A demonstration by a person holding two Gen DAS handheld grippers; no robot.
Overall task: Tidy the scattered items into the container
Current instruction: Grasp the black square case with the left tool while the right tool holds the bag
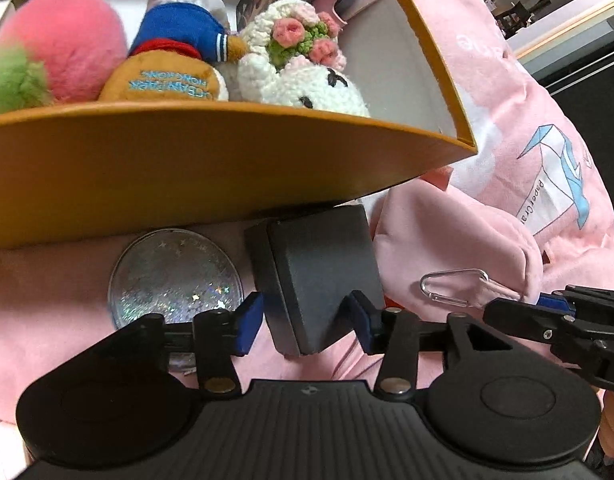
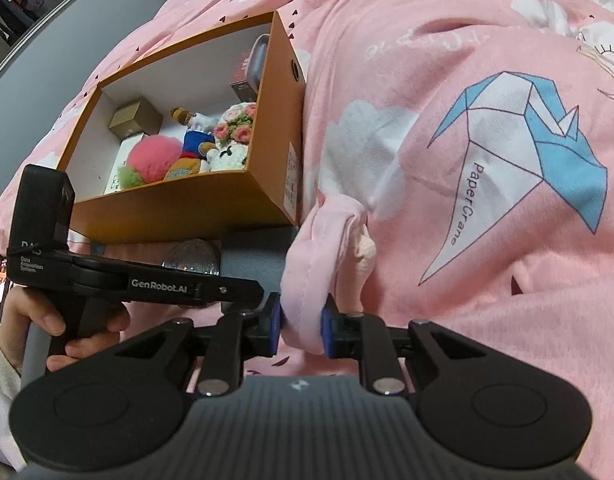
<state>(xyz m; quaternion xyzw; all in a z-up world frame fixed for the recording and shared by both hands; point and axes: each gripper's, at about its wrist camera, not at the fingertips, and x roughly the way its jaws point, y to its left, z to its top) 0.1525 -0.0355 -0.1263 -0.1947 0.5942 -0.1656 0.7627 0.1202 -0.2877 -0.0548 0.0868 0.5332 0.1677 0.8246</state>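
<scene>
My left hand-held gripper (image 1: 307,322) is spread wide around the near end of a black box (image 1: 323,276); the box sits between the blue pads (image 1: 249,324), and I see a gap on the left side, so the box is not clamped; whether the right pad touches it I cannot tell. The black box lies on the pink bedspread (image 2: 447,60), just below the near wall of the orange box (image 2: 179,208), with a glittery disc (image 1: 175,280) beside it on the left. My right hand-held gripper (image 2: 302,330) is clenched on a pink pouch (image 2: 319,256); the fabric is pinched between both pads; a clear clip (image 1: 455,286) hangs from the pouch in the left view. Inside the orange box I see a pink pompom (image 1: 63,52), a blue-and-brown plush (image 1: 175,56), a crocheted doll (image 1: 299,68) with flowers, and small cartons at the back. A hand (image 2: 47,320) grips the left handle.
</scene>
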